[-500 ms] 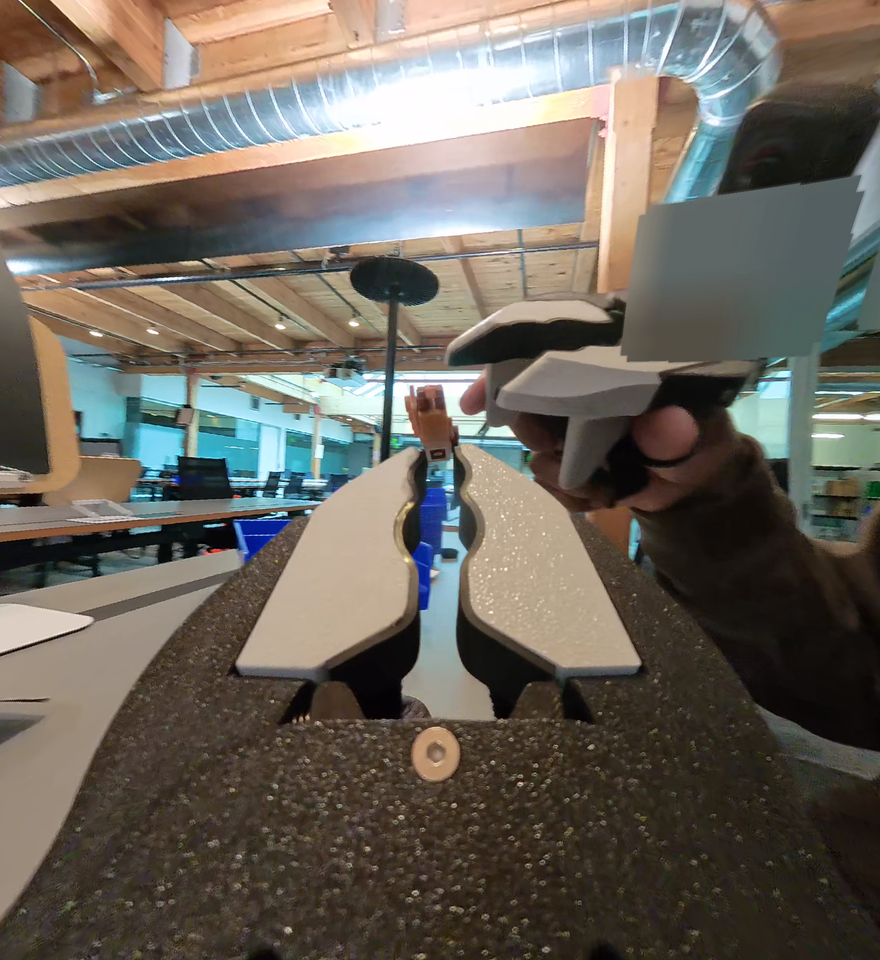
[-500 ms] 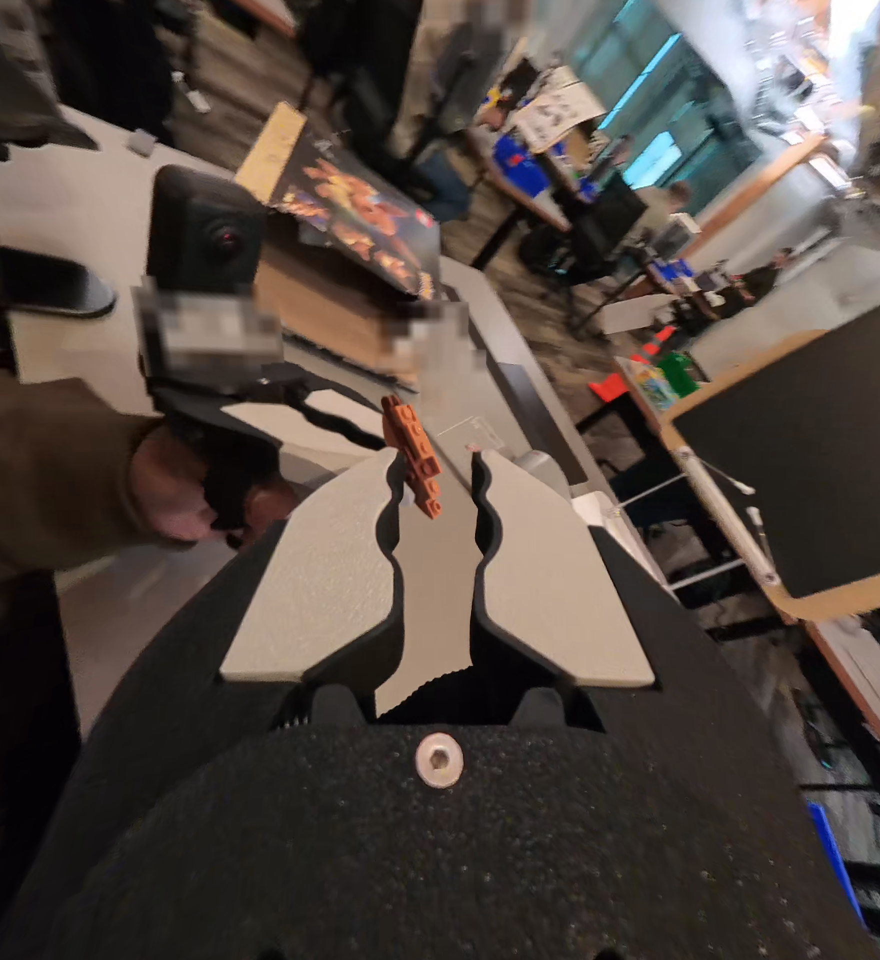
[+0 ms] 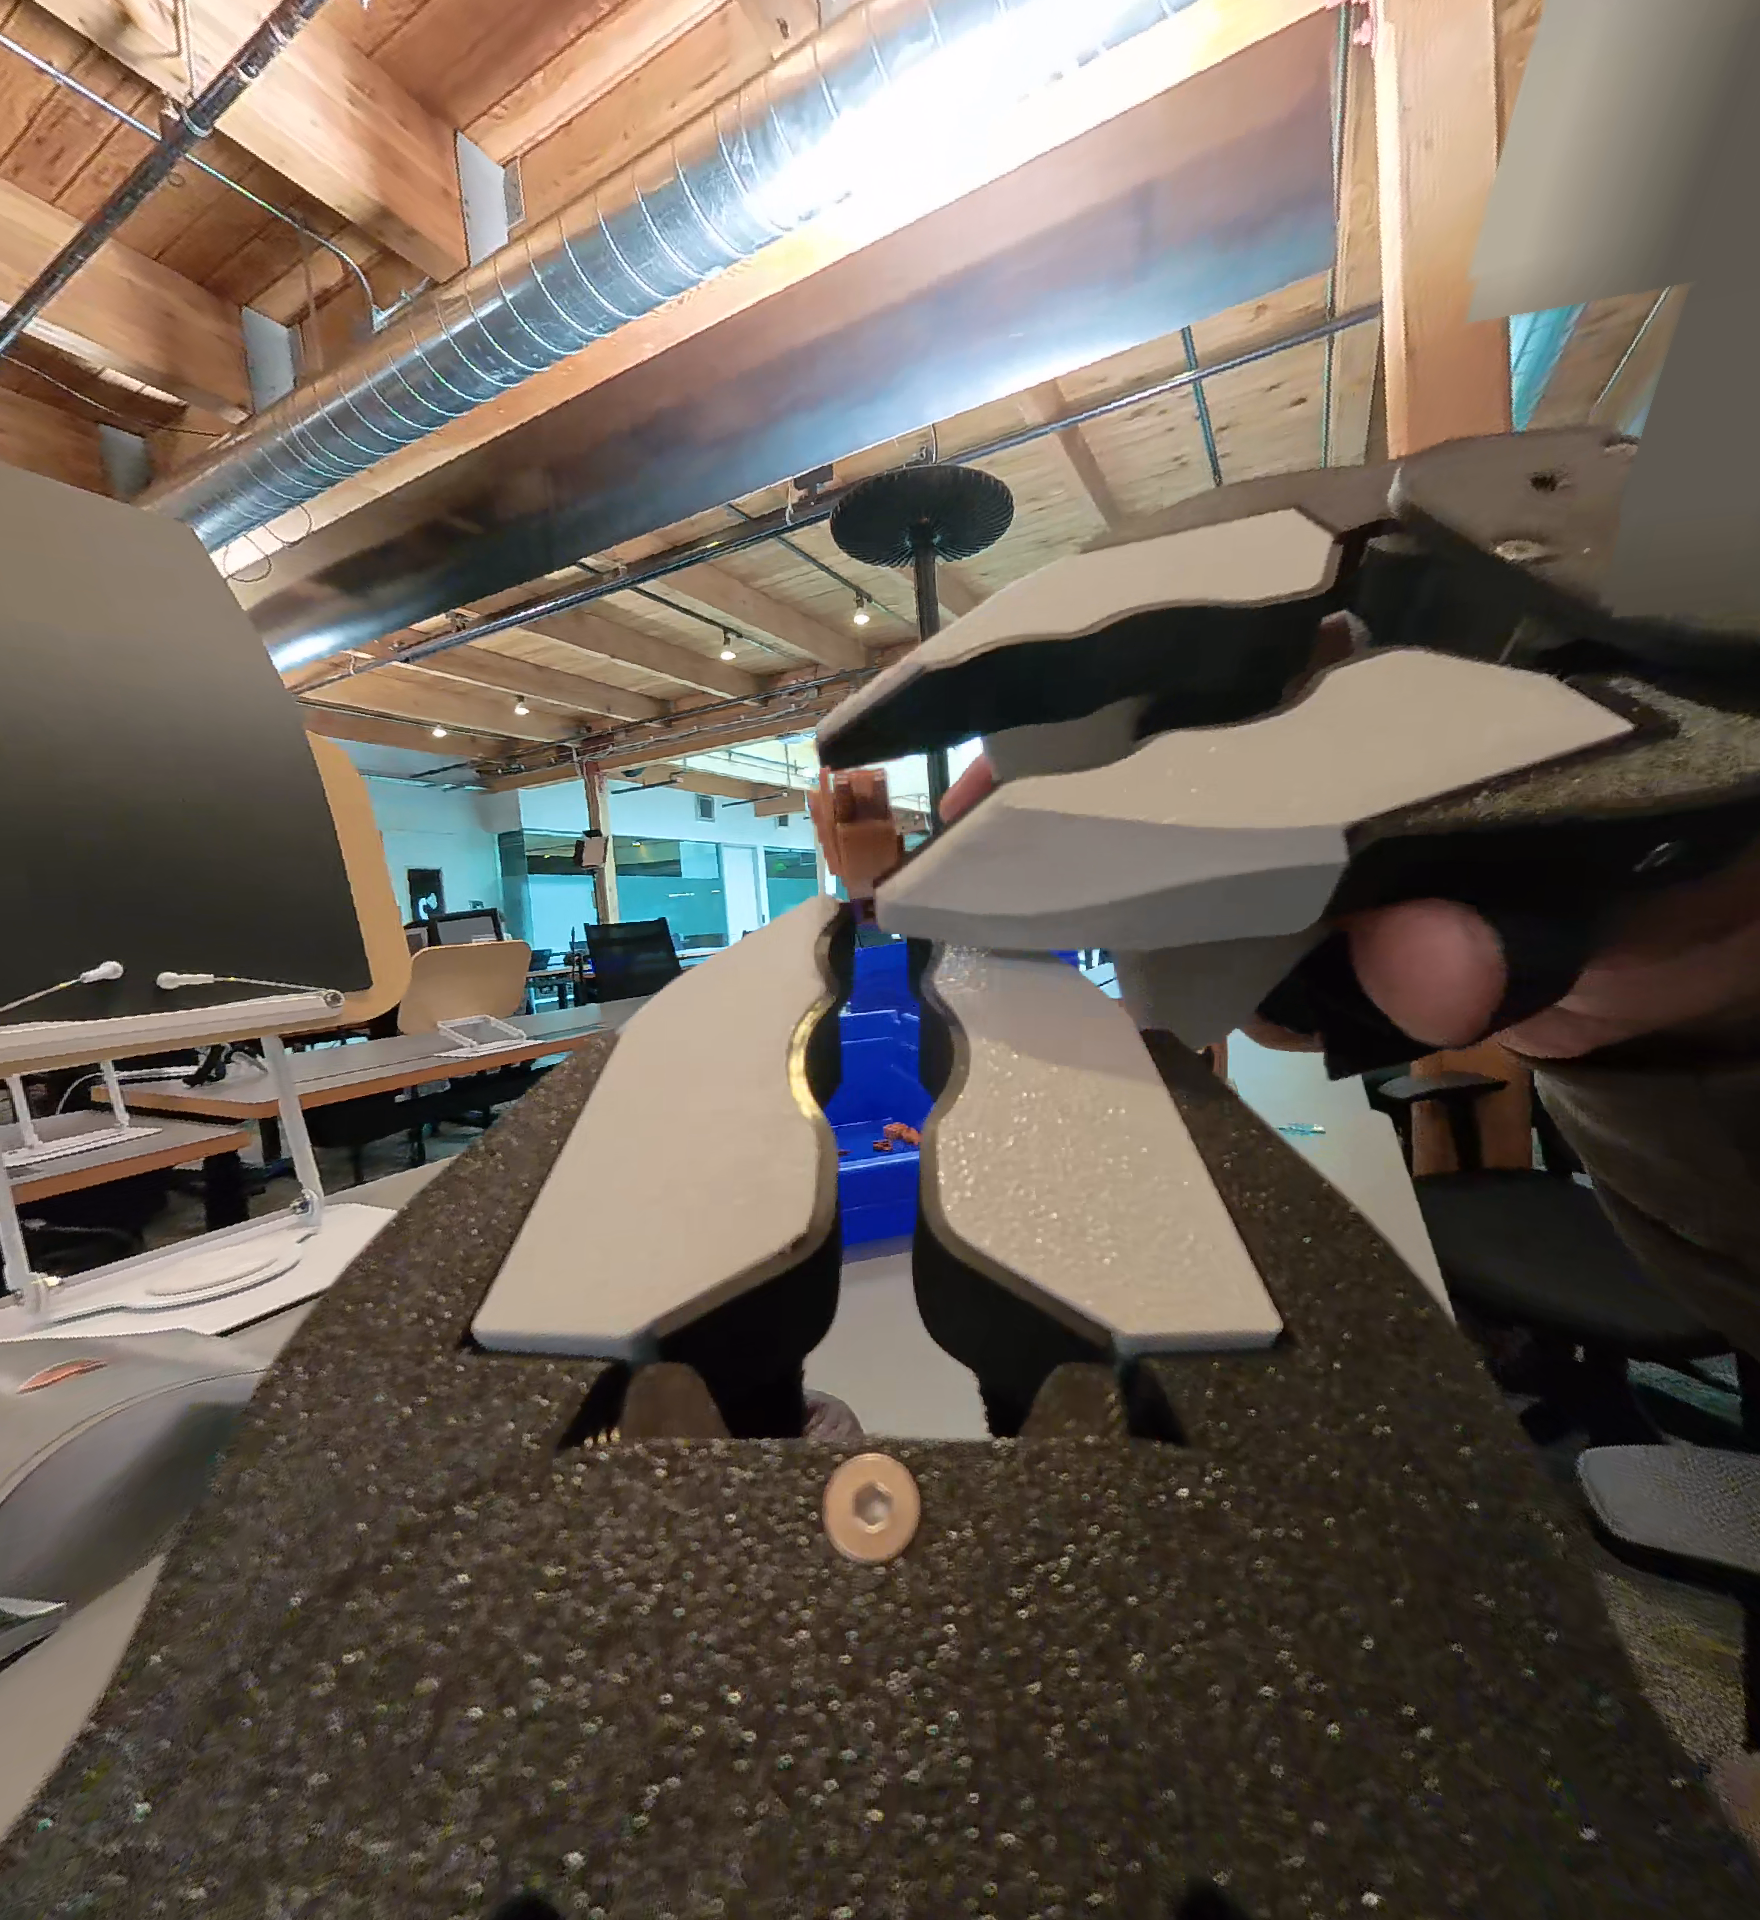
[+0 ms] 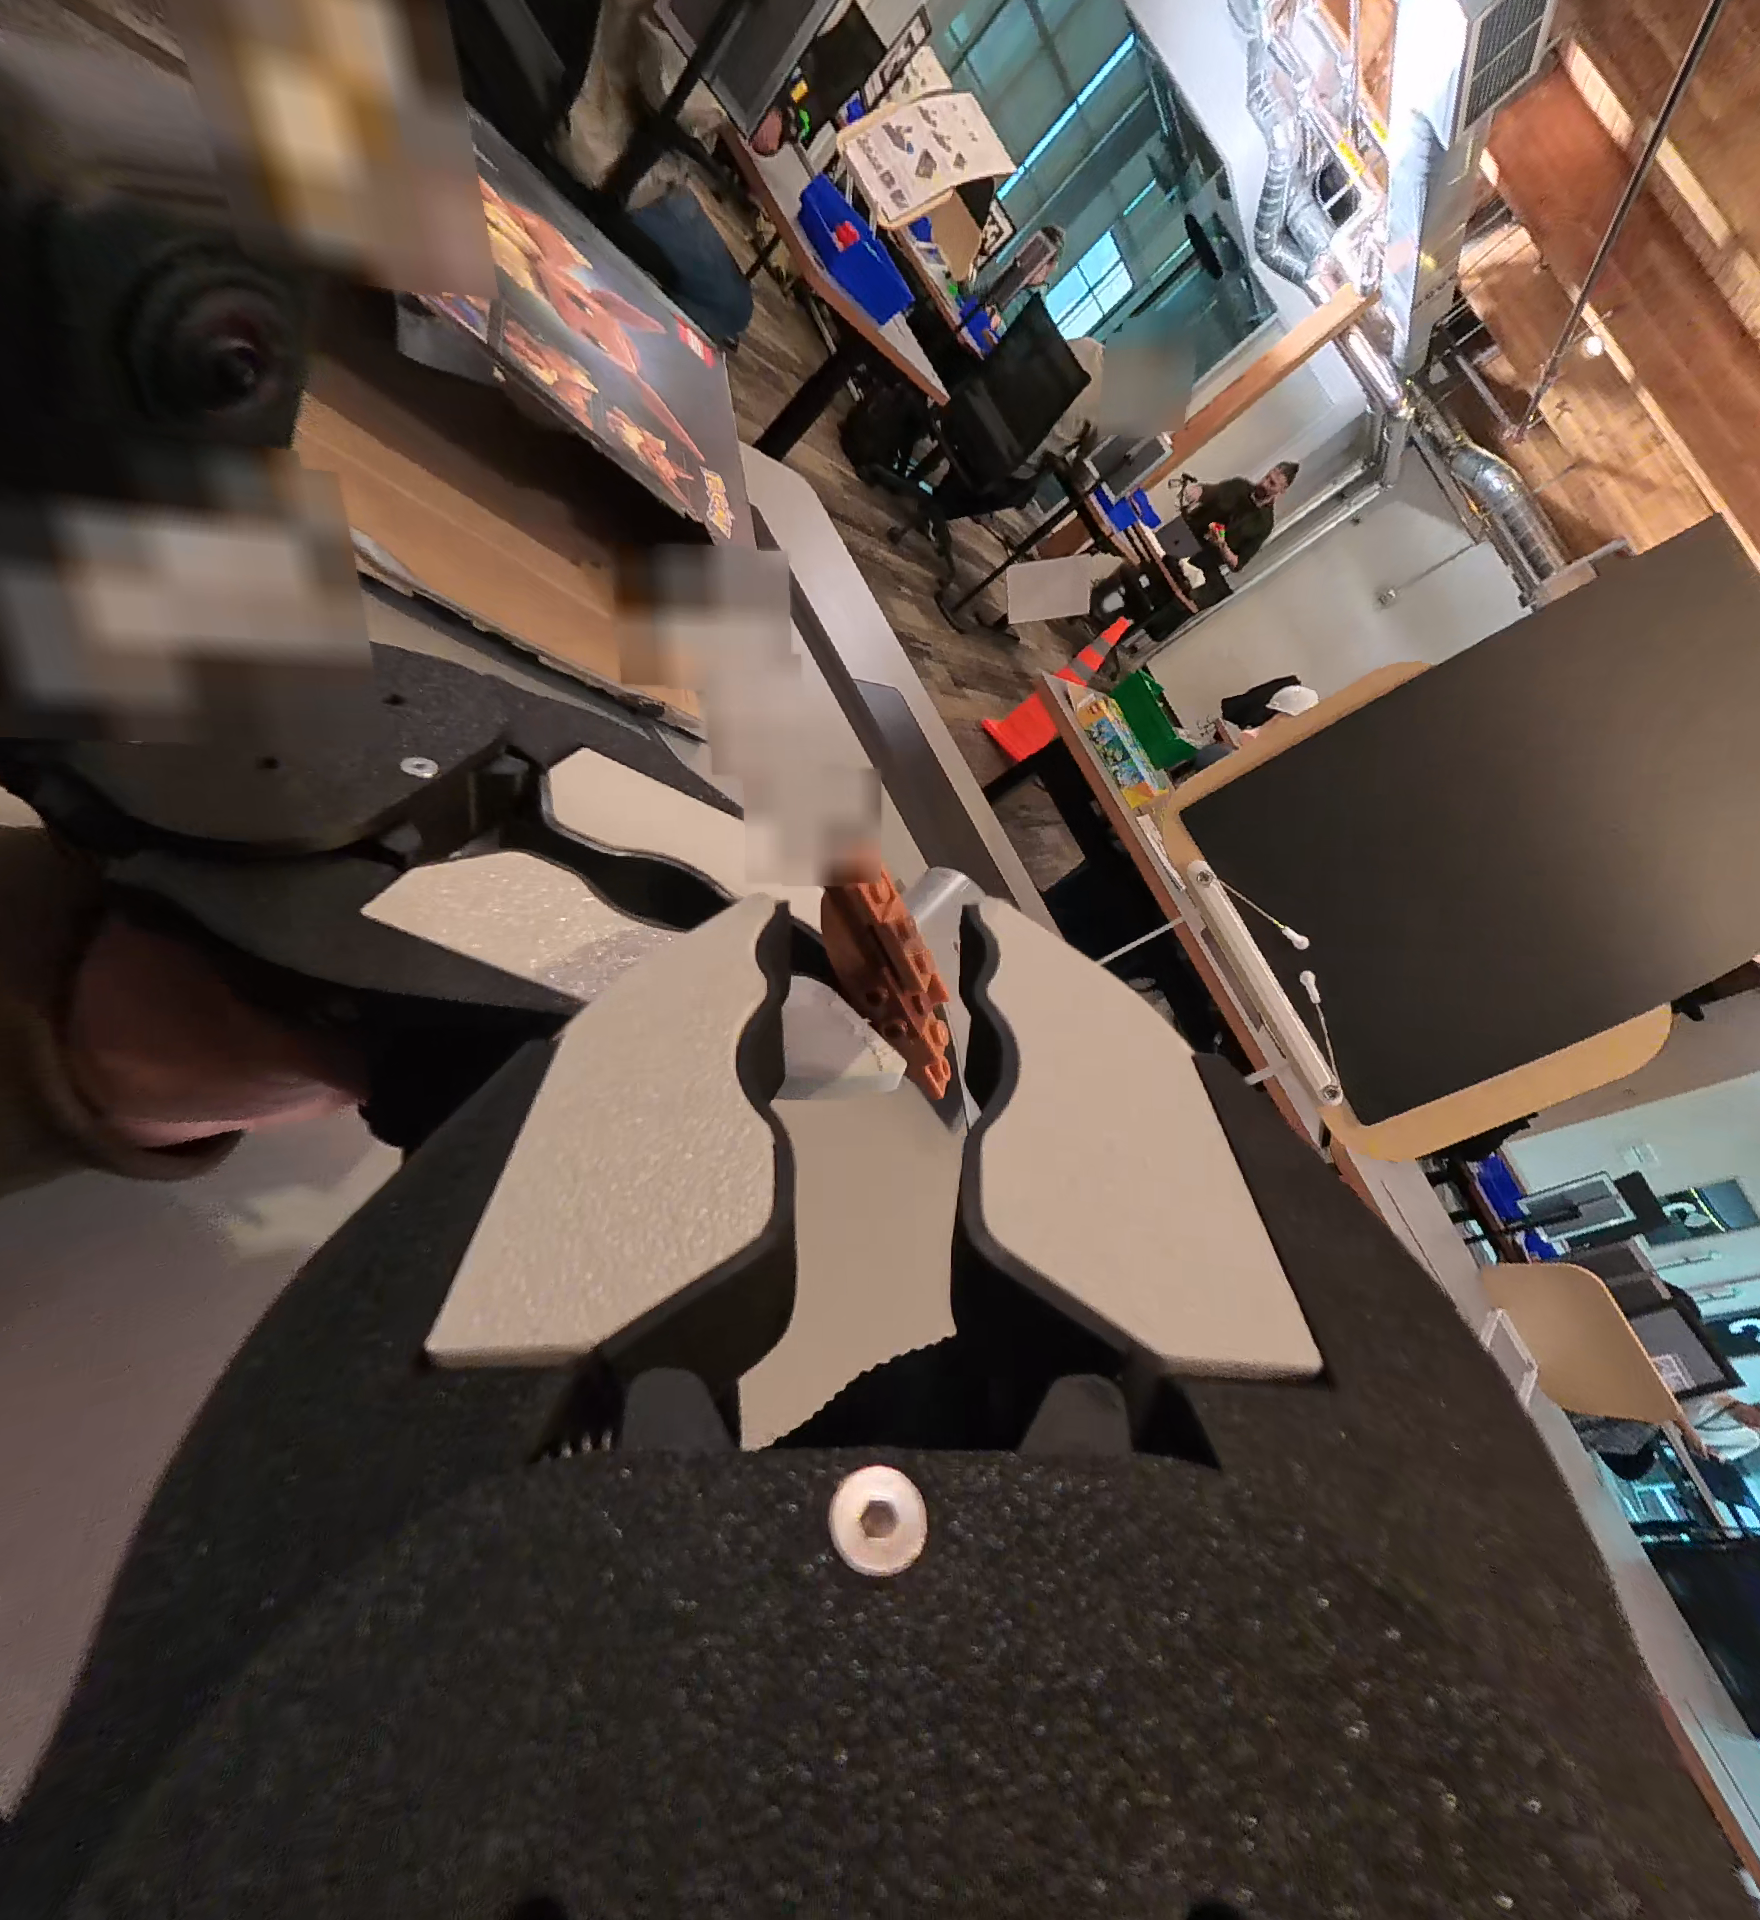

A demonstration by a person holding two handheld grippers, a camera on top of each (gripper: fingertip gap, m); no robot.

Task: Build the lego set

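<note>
A grey table (image 4: 107, 1299) is lying below and to the left of the right gripper's fingers, with a flat lego box (image 4: 606, 353) bearing orange pictures sitting on it beyond the left gripper. A stack of blue bins (image 3: 871, 1122) is showing through the gap between the left gripper's fingers, farther off, with a few small brown pieces in the nearest one.

The left gripper (image 3: 878, 920) is pointing up and forward, its two grey fingers (image 3: 689, 1143) sitting close together with only a narrow slot between them. At their tips they are pinching the lower end of a small brown lego assembly (image 3: 860, 831), which is standing upright above the tips. In the right wrist view the same gripper (image 4: 751, 894) is coming in from the left, held by a hand (image 4: 190, 1049) in a brown sleeve.

The right gripper (image 4: 868, 920) is reaching in from the right of the left gripper's tips, tilted across them. Its fingers (image 4: 637, 1143) are standing apart, with a clear gap wider than the piece. The brown lego assembly (image 4: 891, 982) is lying in that gap near the tips, slanted, its lower end close to the right-hand finger; whether it is touching that finger cannot be told. In the left wrist view the right gripper (image 3: 850, 821) is spread just beside the piece, with the holder's fingers (image 3: 1427, 977) wrapped round its trigger.
</note>
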